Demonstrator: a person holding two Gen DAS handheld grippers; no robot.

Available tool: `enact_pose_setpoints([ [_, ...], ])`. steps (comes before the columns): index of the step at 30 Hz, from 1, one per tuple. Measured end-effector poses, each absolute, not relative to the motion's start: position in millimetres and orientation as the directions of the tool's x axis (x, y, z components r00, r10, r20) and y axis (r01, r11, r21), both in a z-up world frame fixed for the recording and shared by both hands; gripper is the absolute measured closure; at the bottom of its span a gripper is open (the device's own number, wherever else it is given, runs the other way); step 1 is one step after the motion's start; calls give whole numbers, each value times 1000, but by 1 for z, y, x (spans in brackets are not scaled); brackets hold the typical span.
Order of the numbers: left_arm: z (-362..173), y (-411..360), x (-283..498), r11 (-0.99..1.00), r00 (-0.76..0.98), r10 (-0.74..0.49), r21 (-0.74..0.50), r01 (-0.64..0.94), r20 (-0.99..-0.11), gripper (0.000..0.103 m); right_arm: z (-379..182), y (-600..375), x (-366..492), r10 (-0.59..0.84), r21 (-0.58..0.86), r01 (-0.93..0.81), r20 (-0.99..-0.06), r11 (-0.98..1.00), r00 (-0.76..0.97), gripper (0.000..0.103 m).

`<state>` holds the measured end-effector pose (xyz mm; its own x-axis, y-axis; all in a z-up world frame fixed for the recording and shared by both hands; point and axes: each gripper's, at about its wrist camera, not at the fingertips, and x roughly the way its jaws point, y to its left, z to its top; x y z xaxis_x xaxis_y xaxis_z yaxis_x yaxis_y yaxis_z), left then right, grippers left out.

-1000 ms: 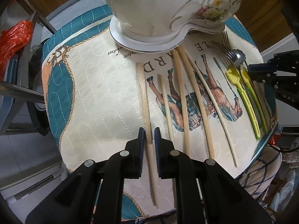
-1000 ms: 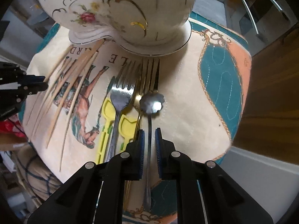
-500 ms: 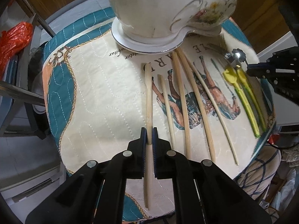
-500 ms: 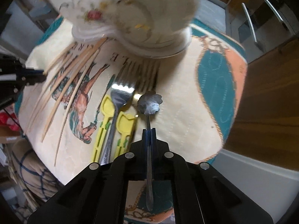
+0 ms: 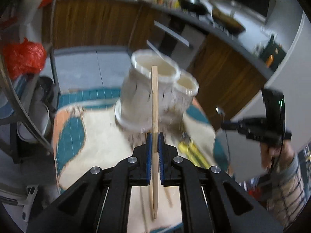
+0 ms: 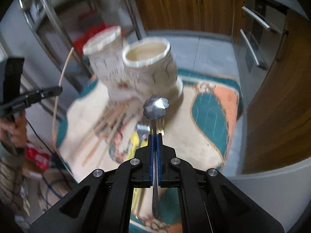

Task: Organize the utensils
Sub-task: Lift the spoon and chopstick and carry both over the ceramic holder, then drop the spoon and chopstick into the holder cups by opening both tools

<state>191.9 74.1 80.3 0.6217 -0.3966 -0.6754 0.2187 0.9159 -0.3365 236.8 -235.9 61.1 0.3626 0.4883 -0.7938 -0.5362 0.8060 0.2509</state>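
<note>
My left gripper is shut on a wooden chopstick and holds it lifted, its far end in front of the white two-cup ceramic holder. My right gripper is shut on a metal spoon with a scalloped bowl, raised above the mat in front of the holder. Several more chopsticks, two forks and yellow plastic utensils lie on the mat. The right gripper also shows in the left wrist view, and the left gripper in the right wrist view.
The holder stands on a small table covered with a cream, teal and orange quilted mat. Wooden cabinets and a metal rack surround the table. A red bag hangs at the left.
Both grippers closed on their utensils, then lifted them off the mat and tilted up. The holder's openings now show in both views.
</note>
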Motion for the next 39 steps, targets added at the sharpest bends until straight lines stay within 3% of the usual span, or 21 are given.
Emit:
enact_pose_setpoints([
  [10, 120, 55, 196, 945, 840, -284, -281, 165, -462, 97, 102, -243, 238, 572, 289, -507, -561, 812, 598, 99],
  [16, 144, 41, 206, 954, 895, -255, -247, 171, -365, 97, 120, -231, 240, 589, 274, -523, -446, 807, 674, 99],
  [22, 161, 33, 222, 961, 938, -227, -219, 171, -262, 97, 141, -216, 255, 616, 259, -560, -273, 787, 739, 99],
  [32, 161, 29, 260, 971, 968, -169, -199, 131, -185, 97, 135, -195, 306, 593, 256, -539, -254, 803, 764, 99],
  [39, 123, 18, 268, 977, 955, -168, -172, 128, -244, 97, 107, -191, 315, 563, 245, -508, -306, 826, 768, 99],
])
